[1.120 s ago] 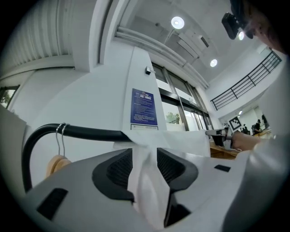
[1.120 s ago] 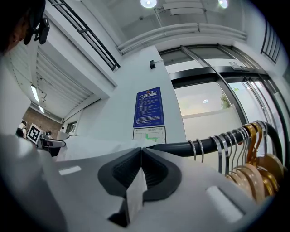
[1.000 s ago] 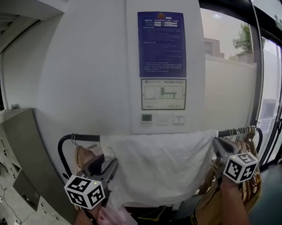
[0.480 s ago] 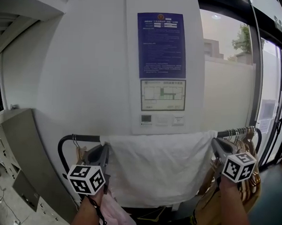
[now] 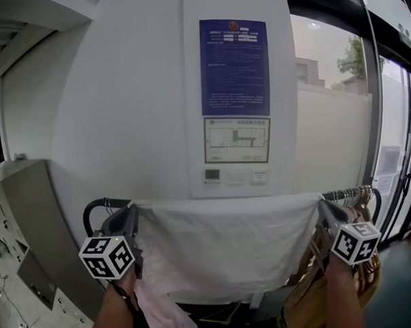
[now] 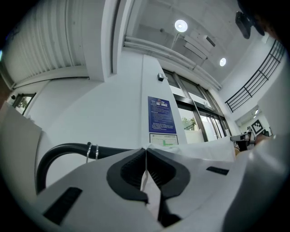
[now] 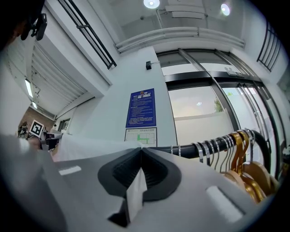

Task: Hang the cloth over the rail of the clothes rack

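A white cloth (image 5: pixel 222 242) hangs spread across the black rail (image 5: pixel 98 206) of the clothes rack, its top edge stretched level between both grippers. My left gripper (image 5: pixel 130 210) is shut on the cloth's upper left corner, beside the rail's curved left end. In the left gripper view the cloth (image 6: pixel 146 174) is pinched between the closed pads, with the rail (image 6: pixel 68 149) just beyond. My right gripper (image 5: pixel 321 204) is shut on the upper right corner. The right gripper view shows a fold of the cloth (image 7: pixel 135 190) caught between the jaws in front of the rail (image 7: pixel 213 145).
Wooden hangers (image 5: pixel 364 262) with metal hooks crowd the rail's right end (image 7: pixel 251 174). A pink garment (image 5: pixel 159 313) hangs low at the left. A white wall with a blue notice (image 5: pixel 234 67) stands directly behind the rack. Glass doors are at the right.
My left gripper moved up and left to the cloth's left corner and closed on it. The cloth's top edge is now pulled wider and straighter along the rail. The right gripper barely moved.
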The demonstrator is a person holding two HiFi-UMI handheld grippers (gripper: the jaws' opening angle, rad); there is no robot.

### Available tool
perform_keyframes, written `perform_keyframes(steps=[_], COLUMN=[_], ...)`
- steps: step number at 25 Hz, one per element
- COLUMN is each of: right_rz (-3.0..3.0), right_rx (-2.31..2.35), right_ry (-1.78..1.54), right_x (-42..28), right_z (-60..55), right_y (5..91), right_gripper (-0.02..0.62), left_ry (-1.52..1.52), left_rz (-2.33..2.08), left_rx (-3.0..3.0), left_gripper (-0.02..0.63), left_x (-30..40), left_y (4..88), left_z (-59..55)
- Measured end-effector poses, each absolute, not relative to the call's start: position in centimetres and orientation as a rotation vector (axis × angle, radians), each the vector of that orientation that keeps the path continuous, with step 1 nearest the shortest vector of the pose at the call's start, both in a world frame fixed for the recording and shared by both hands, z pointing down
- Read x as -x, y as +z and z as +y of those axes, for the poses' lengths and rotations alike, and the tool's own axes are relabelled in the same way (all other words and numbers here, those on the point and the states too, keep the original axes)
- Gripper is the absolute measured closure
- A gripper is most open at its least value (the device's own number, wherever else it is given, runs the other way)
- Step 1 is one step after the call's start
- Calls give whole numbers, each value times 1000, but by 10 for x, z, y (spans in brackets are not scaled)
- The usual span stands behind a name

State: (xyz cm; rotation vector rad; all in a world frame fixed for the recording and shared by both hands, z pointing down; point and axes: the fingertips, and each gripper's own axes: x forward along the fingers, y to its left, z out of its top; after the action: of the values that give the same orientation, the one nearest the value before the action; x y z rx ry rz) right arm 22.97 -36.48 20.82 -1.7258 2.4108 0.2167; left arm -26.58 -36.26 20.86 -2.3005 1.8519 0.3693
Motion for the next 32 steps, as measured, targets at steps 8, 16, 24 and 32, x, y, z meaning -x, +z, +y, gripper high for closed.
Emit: perform_keyframes(steps=[8,16,24,32], right_rz=[2421,2407,2312,2446], right_rx=[1748,1806,1901,1775], right_ry=[194,249,430,373], right_x=[-230,-219,-211,-161], right_z=[-369,-359,-322,-322], right_y=[217,231,224,240], right_gripper=[589,552,553,554], left_ry=[344,326,357,269], left_rz=[1897,1951,2021,1859], left_rx=[2318,2250,2099,2279], left_gripper=[597,491,465,466], left_x=[271,266,269,196], left_y=[224,228,225,242], left_z=[-365,-352,-325,-325])
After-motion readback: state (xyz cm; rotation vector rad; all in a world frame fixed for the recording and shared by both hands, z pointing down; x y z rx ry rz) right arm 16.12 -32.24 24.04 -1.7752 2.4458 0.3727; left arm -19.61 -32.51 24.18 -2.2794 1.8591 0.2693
